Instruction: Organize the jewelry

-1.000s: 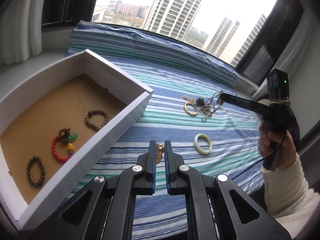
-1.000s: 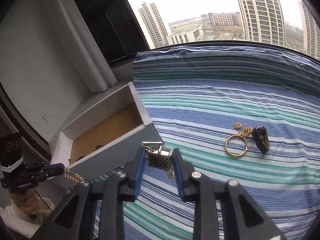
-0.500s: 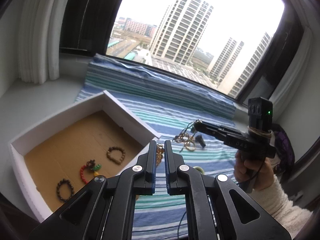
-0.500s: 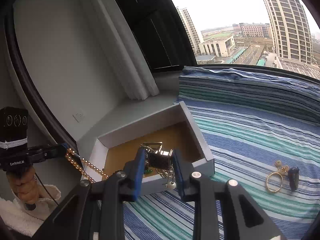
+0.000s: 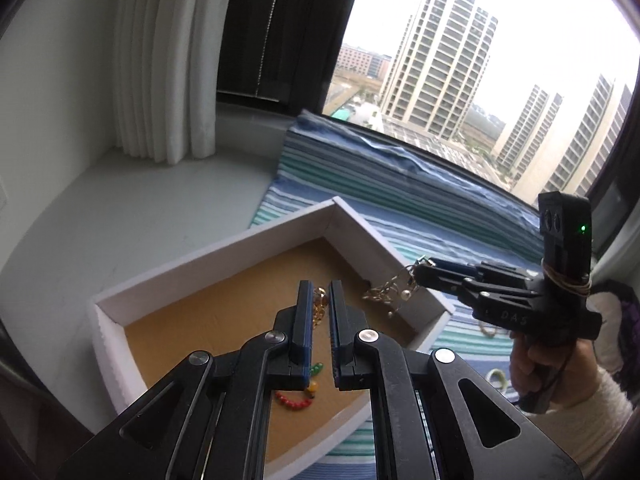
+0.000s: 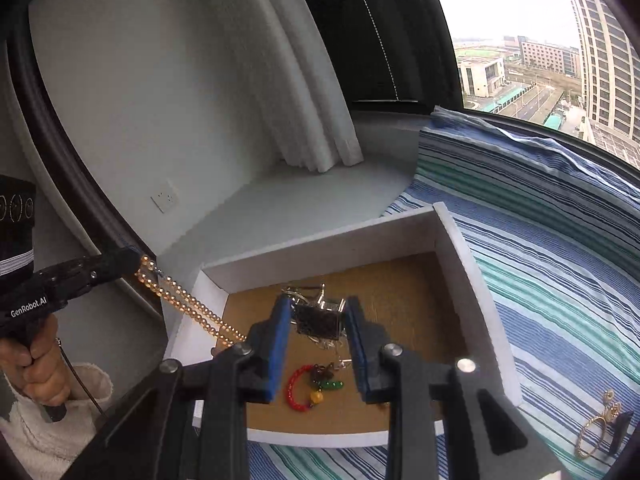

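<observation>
Above the white box with its brown cardboard floor, both grippers hang loaded. The right gripper has its blue pads narrowed onto a tangled metal necklace with a dark mesh pendant, chain and a pearl dangling below toward the floor. The left gripper is pinched nearly closed on a gold bead strand, which droops from its tips in a long doubled line, running down and to the right in the right wrist view until it passes behind the right gripper's arm. A red bead bracelet with green and amber charms already lies on the near part of the floor. To drop well, I judge each load should be lowered close to the cardboard over a bare patch, away from the red bracelet, before the pads part, so chains do not snag. On the striped cloth to the right, a gold hoop waits beside a dark piece.
</observation>
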